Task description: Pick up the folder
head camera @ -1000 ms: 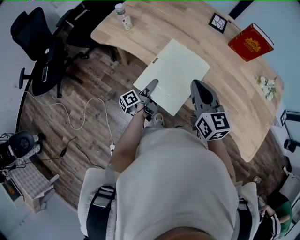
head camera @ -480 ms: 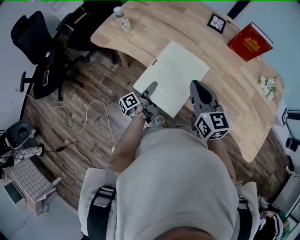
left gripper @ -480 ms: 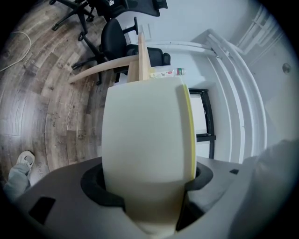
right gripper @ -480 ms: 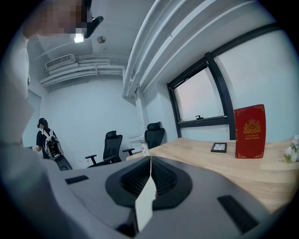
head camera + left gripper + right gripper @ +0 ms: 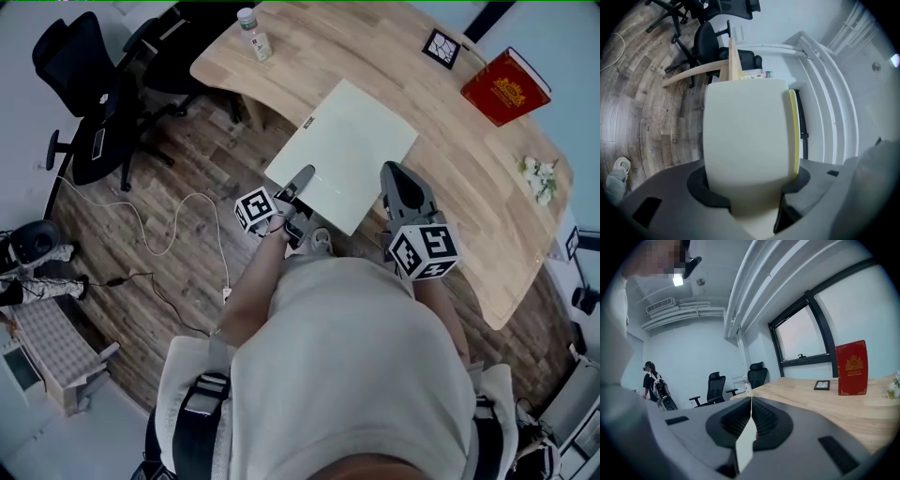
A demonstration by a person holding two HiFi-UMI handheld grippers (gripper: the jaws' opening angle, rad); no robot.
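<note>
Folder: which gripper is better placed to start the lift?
Right. The right gripper is shut on the folder's near edge, while the left gripper's jaws are closing round it with a gap on one side.

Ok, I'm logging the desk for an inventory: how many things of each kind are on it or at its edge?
Folder: 1
Bottle: 1
Red book: 1
Small framed picture: 1
Bunch of white flowers: 1
Total: 5

Right claw [image 5: 750, 405] pinching folder [image 5: 744, 446] edge, red book [image 5: 851, 367] beyond
</note>
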